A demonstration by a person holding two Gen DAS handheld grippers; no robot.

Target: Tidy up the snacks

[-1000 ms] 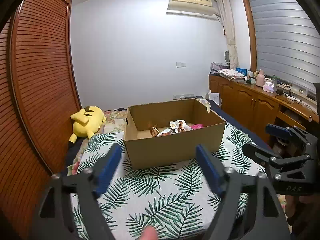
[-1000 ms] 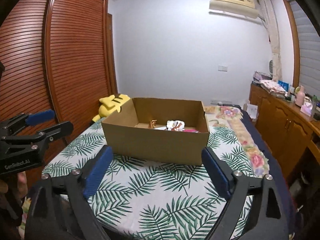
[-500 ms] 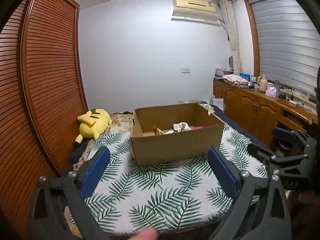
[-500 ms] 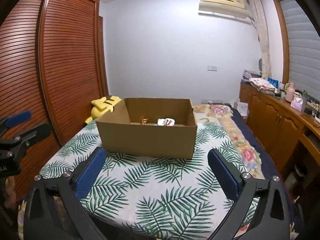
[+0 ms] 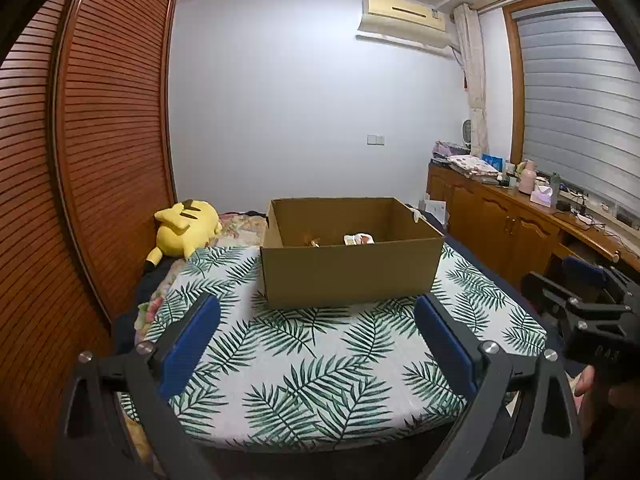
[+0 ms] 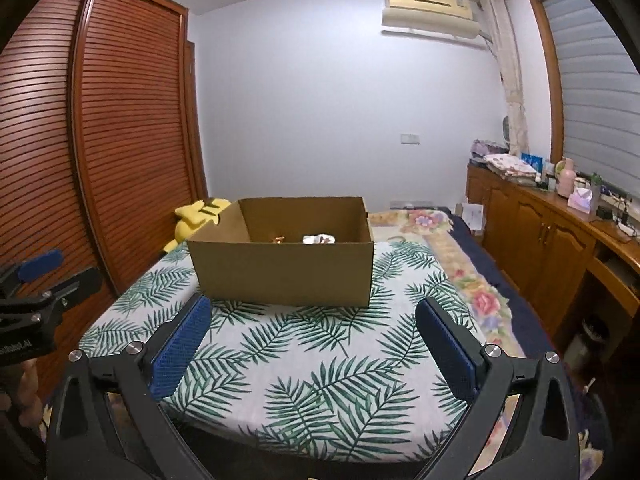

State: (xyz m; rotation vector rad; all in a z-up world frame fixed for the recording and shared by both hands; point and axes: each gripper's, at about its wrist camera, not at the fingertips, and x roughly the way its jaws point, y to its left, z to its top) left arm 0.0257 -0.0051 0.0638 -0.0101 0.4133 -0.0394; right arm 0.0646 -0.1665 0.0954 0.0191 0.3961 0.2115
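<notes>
An open cardboard box [image 5: 352,272] stands on the leaf-print bedcover [image 5: 312,360], also in the right wrist view [image 6: 284,272]. Snack packets [image 5: 358,239] lie inside it, mostly hidden by the front wall; they also show in the right wrist view [image 6: 318,239]. My left gripper [image 5: 316,336] is open and empty, well short of the box, near the bed's front edge. My right gripper [image 6: 314,336] is open and empty, equally far back. The right gripper shows at the right of the left view [image 5: 576,292]; the left gripper shows at the left of the right view [image 6: 44,276].
A yellow plush toy [image 5: 186,228] lies left of the box by the slatted wooden wardrobe [image 5: 100,160]. A wooden cabinet counter [image 5: 520,220] with bottles and a tissue box runs along the right wall. A floral quilt [image 6: 460,264] lies right of the leaf cover.
Both grippers have pulled back and away from the box, staying open. The box looks smaller and its contents are more hidden behind the front wall.
</notes>
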